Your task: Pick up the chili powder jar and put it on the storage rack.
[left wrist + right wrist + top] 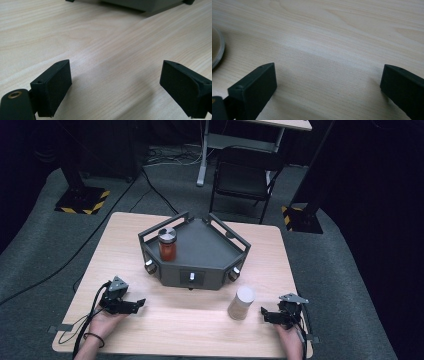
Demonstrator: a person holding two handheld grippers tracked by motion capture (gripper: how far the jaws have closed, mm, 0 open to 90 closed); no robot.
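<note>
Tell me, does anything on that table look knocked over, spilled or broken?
Nothing stands out. The jar with the reddish filling stands upright on the grey tray, and the pale cylinder stands upright on the table. Left claw and right claw are open, holding nothing.

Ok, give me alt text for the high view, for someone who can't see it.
A person's hands rest two open grippers, left and right, on a wooden table, either side of a dark angular tray. A red-filled jar with a metal lid stands in the tray's left part, and a pale cylinder stands on the table in front of the tray, near the right gripper.
</note>
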